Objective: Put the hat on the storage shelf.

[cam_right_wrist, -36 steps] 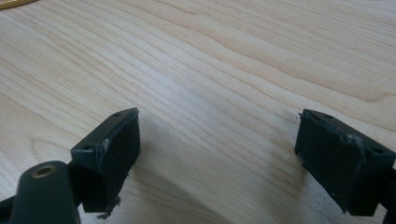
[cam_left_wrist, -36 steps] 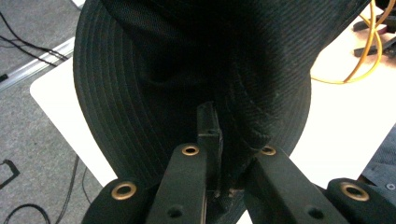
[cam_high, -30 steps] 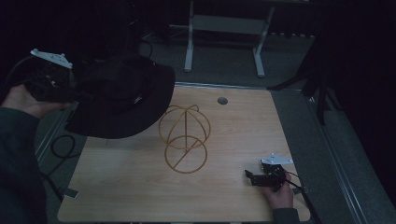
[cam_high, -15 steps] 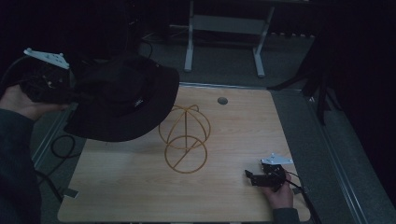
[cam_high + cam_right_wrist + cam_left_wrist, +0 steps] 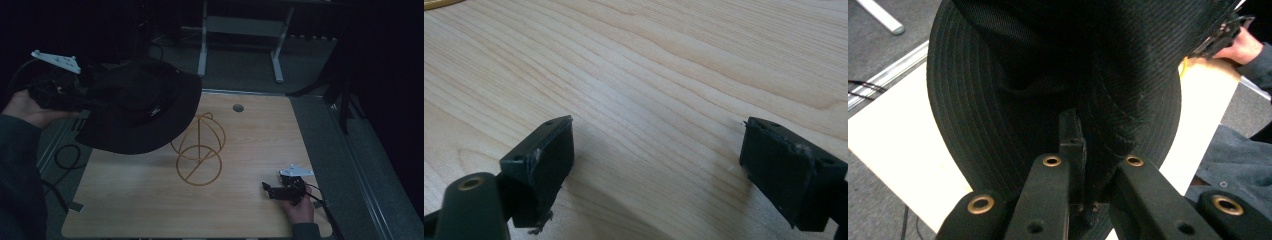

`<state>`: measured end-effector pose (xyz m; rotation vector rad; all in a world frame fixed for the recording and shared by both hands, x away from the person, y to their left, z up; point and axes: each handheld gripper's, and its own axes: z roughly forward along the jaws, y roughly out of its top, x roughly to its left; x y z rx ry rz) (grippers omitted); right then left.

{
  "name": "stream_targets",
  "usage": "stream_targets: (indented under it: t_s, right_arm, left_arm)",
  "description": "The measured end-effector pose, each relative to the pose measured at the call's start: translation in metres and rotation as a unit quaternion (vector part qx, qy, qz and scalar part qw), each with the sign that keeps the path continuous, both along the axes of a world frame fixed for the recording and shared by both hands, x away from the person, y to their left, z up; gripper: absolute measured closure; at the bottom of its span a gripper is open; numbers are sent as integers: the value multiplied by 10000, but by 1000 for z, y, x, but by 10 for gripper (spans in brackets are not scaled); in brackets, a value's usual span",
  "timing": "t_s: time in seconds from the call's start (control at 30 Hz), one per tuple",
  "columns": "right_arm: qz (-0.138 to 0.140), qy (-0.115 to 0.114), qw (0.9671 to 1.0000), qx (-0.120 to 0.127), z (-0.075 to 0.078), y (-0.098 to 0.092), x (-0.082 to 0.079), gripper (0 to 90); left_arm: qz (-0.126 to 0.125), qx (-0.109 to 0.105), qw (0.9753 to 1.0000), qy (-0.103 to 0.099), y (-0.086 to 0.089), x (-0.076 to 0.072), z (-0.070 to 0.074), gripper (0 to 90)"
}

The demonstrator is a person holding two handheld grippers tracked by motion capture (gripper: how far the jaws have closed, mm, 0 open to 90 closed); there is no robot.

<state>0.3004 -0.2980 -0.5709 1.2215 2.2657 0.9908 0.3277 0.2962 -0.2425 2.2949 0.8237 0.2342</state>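
One black hat, one wire stand, two grippers on one table

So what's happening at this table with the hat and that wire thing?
A person works with a gripper in each hand. The left gripper is clamped on the brim of a black hat, holding it in the air beside a gold wire stand. The right gripper rests open on the wooden table, holding nothing.
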Motion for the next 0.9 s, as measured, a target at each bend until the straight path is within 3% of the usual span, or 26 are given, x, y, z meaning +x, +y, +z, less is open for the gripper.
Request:
stream_targets:
  t_s: [0.57,0.9]
  right_arm:
    - [8,4,10000,1,0,0,0,140]
    - [11,2,10000,1,0,0,0,140]
  left_arm:
    - [-320,41,9995,13,-26,2,6,886]
    - [-548,190,9983,29,-49,5,5,886]
